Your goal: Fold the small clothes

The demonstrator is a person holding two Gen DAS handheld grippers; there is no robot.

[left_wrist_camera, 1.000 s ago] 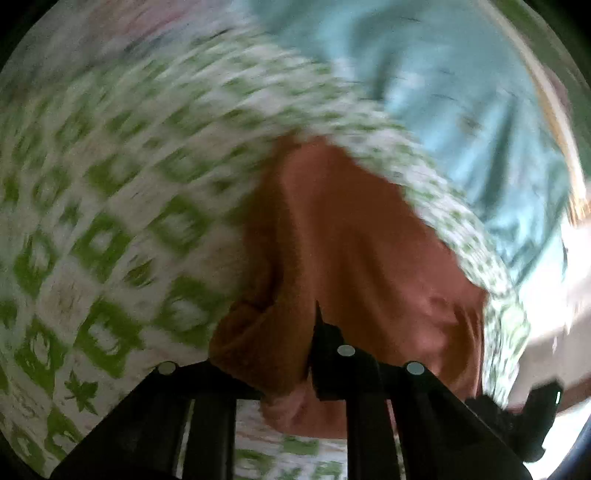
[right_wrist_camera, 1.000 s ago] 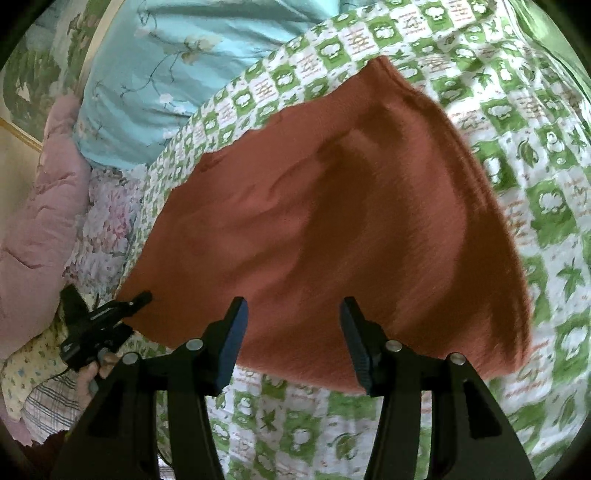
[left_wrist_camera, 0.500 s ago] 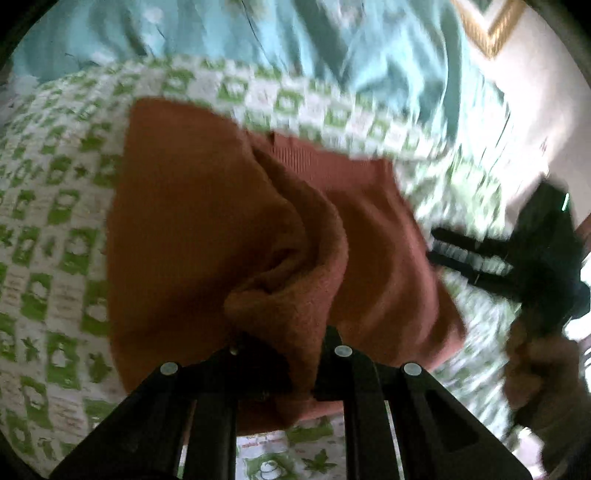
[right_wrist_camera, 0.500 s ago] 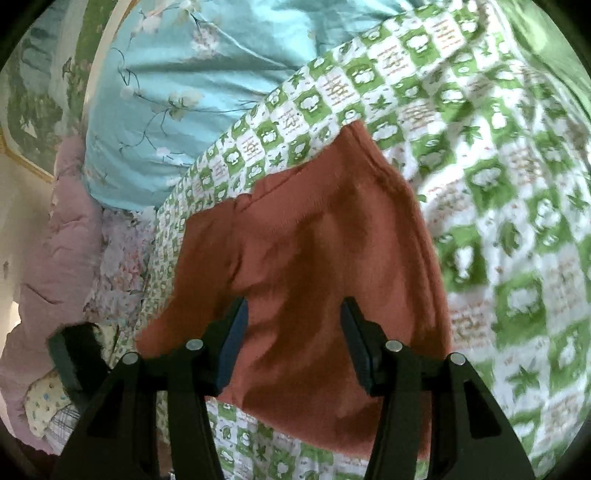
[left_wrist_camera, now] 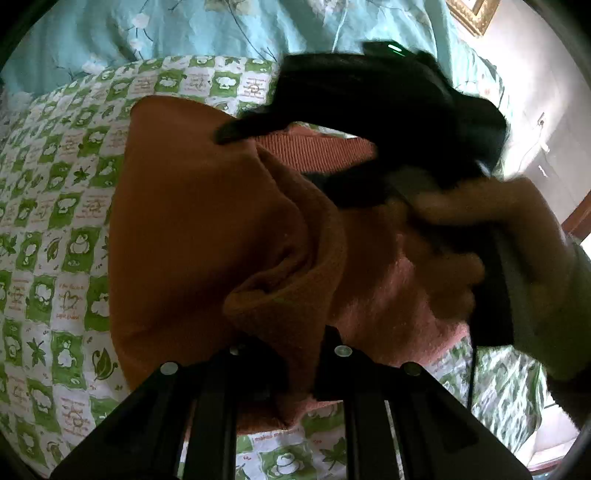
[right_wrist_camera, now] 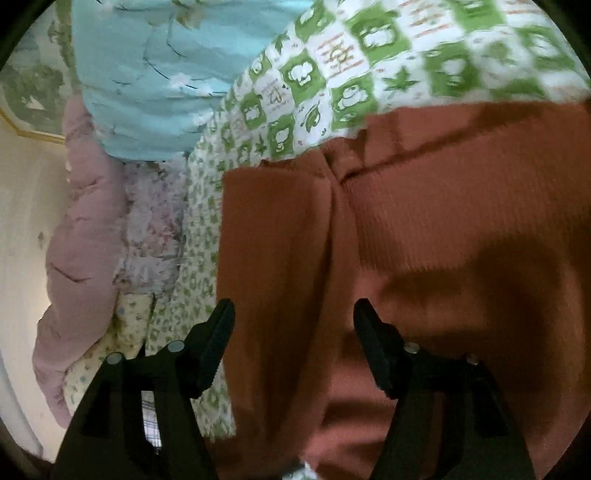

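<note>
A rust-orange knitted garment (left_wrist_camera: 192,229) lies on a green-and-white patterned bedsheet (left_wrist_camera: 55,206). My left gripper (left_wrist_camera: 295,354) is shut on a bunched fold of the garment and holds it above the flat part. In the left wrist view the right gripper (left_wrist_camera: 332,162) and the hand holding it hover over the garment's ribbed far edge. In the right wrist view my right gripper (right_wrist_camera: 293,325) is open and empty, close above the garment (right_wrist_camera: 443,240), near its left edge.
A light-blue floral duvet (right_wrist_camera: 147,74) lies at the head of the bed. A pink quilt (right_wrist_camera: 81,221) and a floral cloth (right_wrist_camera: 155,221) lie at the left of the right wrist view. A wall and a picture frame (left_wrist_camera: 469,14) are behind.
My left gripper has carried the pinched fold over the garment toward the right. My right gripper has dropped much closer to the garment, over its left part, staying open.
</note>
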